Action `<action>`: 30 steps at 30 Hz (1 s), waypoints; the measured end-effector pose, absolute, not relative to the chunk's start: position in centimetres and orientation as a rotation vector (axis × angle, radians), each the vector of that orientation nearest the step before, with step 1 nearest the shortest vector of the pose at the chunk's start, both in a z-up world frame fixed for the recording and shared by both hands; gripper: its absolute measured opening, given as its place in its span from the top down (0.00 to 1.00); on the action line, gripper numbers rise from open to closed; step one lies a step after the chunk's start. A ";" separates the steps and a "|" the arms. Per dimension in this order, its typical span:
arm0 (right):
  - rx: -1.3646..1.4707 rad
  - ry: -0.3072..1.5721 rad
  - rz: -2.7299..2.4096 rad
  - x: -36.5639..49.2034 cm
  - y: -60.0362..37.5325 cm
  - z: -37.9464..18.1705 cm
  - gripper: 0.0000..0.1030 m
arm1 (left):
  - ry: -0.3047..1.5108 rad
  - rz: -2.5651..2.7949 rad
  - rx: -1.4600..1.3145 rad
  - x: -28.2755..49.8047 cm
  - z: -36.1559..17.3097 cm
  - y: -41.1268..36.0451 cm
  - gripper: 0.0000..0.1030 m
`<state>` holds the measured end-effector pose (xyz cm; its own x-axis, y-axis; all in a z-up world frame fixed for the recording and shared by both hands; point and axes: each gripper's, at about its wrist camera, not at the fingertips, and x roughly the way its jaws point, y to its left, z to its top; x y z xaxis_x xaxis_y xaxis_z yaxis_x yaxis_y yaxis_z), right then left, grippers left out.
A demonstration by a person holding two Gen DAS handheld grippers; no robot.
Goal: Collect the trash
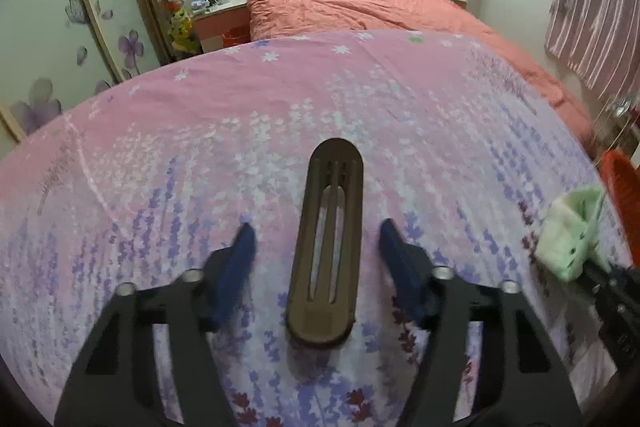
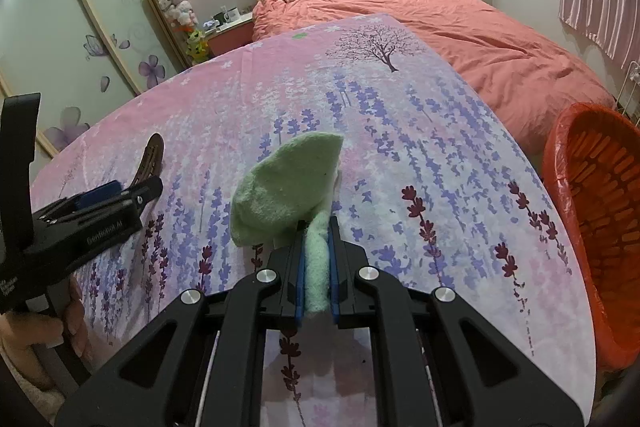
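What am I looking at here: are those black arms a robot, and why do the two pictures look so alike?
No robot: a person holds a two-fingered claw in each hand, each with a camera looking along its fingers. One picture is from the left claw, the other from the right claw; both face the same bed.

A pink flowered sheet covers the near end. On it lies a brown slotted plastic piece, between the left claw's open fingers, which do not touch it. The right claw is shut on a pale green cloth. At the right stands an orange basket lined with a bag, probably for the trash.
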<state>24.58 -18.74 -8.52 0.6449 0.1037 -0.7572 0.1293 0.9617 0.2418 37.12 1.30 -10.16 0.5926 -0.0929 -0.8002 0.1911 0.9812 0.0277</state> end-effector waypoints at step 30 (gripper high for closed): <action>0.345 0.827 0.029 24.5 -18.6 -7.3 0.35 | 0.909 -0.128 0.081 30.8 -9.9 6.3 0.53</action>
